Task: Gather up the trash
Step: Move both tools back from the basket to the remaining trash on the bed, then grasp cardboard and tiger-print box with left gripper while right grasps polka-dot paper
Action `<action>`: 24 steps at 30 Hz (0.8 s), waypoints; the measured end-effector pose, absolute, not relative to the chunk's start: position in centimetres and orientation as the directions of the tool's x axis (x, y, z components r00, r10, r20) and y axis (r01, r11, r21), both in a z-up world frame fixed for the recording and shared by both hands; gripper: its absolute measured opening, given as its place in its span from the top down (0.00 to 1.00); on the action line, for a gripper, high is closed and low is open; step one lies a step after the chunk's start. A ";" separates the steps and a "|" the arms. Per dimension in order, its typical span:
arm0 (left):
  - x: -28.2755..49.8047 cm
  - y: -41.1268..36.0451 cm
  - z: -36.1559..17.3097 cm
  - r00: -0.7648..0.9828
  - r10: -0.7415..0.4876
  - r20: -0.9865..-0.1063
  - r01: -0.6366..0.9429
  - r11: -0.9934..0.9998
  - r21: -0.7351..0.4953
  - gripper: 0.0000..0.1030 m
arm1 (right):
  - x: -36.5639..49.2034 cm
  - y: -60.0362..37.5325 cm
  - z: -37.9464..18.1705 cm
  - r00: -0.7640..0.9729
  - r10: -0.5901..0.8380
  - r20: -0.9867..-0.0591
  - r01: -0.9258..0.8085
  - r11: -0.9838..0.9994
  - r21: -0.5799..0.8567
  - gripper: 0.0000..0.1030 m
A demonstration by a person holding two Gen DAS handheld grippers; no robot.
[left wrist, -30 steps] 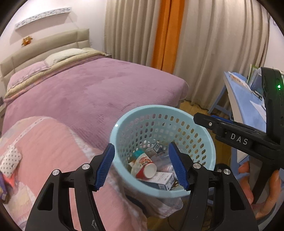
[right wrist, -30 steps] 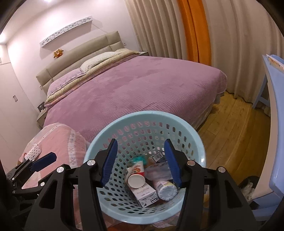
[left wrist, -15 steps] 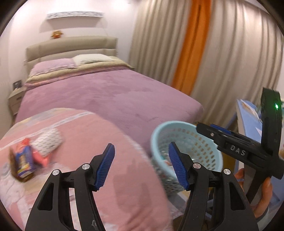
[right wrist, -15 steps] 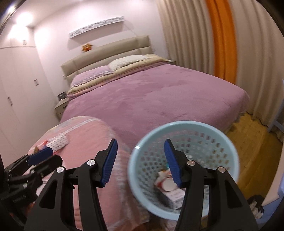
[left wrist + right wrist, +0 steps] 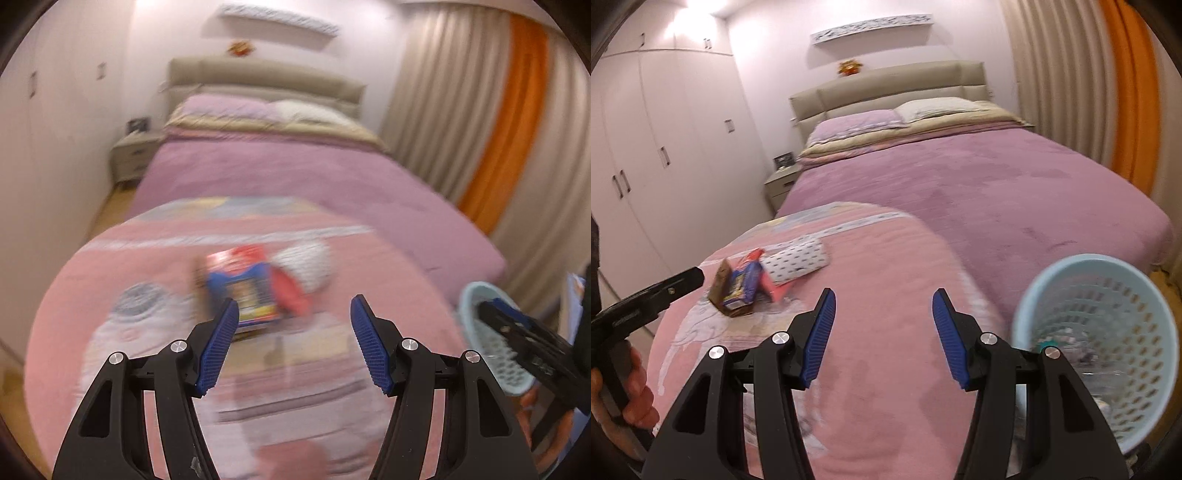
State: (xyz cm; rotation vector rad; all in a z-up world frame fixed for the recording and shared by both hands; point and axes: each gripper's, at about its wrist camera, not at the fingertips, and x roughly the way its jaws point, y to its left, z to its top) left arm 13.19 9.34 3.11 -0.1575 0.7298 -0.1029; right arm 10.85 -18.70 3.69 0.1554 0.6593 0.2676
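Currently, entries for this moment:

Left claw: left gripper (image 5: 291,325) spread, nothing between the pads; it points at the pink blanket (image 5: 147,266).

Right claw: right gripper (image 5: 882,325) also spread and empty, above bare blanket.

Trash: a small heap on the pink blanket, namely a blue snack packet (image 5: 744,284) propped in an open brown box, a red wrapper (image 5: 768,284) and a white dotted pouch (image 5: 796,264). In the left wrist view it is blurred.

Bin: pale blue basket (image 5: 1108,295) at the near right, beside the blanket, with trash already inside.

Key relation: in the left wrist view the blue snack packet (image 5: 242,291) lies just beyond the left pad, slightly left of the claw's centre line. In the right wrist view the heap is far to the left, well apart from the right claw, with the left claw's tip near it.

Nearer hand: judged to be the left.

Long axis: the packet seems to run near to far, roughly along the claw's pointing line, so closing across its narrow width looks feasible.

Next move, judged: shift slightly left and forward, then down.
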 end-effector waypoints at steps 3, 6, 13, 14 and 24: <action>14.3 12.0 2.1 0.719 -0.143 -0.680 -0.002 0.978 -0.208 0.40 | 11.8 -16.9 2.6 0.739 0.301 -0.603 -0.206 0.953 0.223 0.50; 15.3 13.9 0.9 0.698 -0.136 -0.703 -0.028 0.976 -0.217 0.40 | 12.6 -15.1 1.6 0.702 0.331 -0.631 -0.221 0.943 0.248 0.50; 18.7 15.4 -0.5 0.676 -0.148 -0.722 -0.046 0.969 -0.242 0.42 | 13.4 -12.0 2.5 0.683 0.345 -0.644 -0.282 0.938 0.204 0.50; 19.2 15.6 -0.9 0.672 -0.154 -0.724 -0.050 0.967 -0.252 0.42 | 13.8 -11.9 2.5 0.681 0.348 -0.644 -0.289 0.936 0.199 0.50; 20.3 17.7 -3.2 0.675 -0.277 -0.684 -0.008 0.924 -0.383 0.76 | 18.5 -6.2 3.1 0.633 0.378 -0.676 -0.345 0.919 0.191 0.50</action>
